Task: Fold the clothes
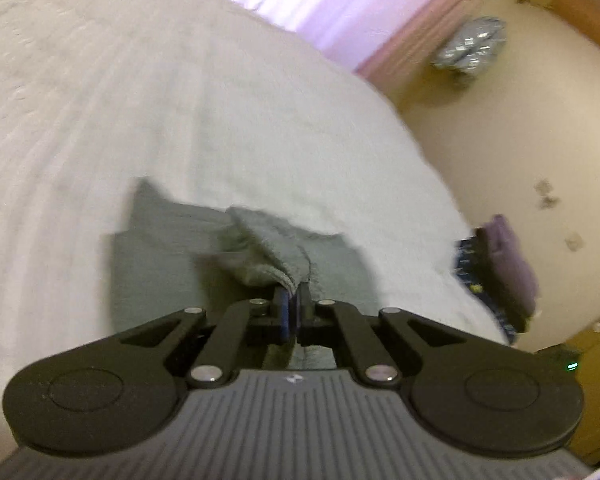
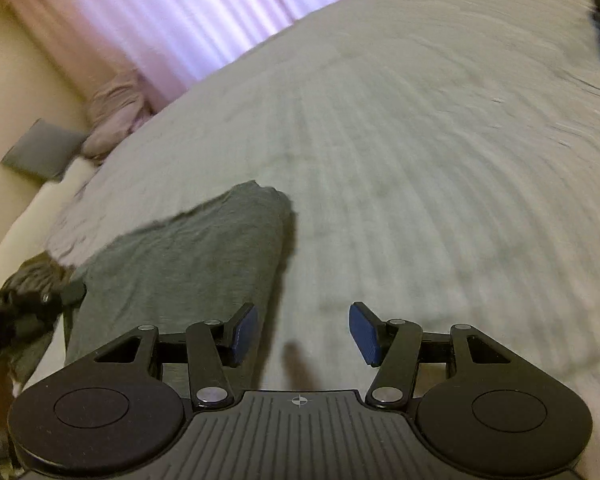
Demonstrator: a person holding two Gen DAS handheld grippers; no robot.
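Both views are smeared by motion blur, so the weave of the white ribbed bedspread [image 1: 180, 92] reads only as faint streaks. The near edge of the grey garment [image 1: 160, 264] is hidden behind the left gripper [image 1: 294, 300], whose jaws are pinched together on a raised, soft, rolled fold of that cloth. The garment lies on the near part of the bed, partly folded, with a rounded far corner. The right gripper [image 2: 304, 330] hangs over bare bedspread just right of the garment, its blue ribbed pads [image 2: 364, 332] apart and holding nothing. At far right a dark and purple stack [image 1: 496, 268] is too blurred to identify
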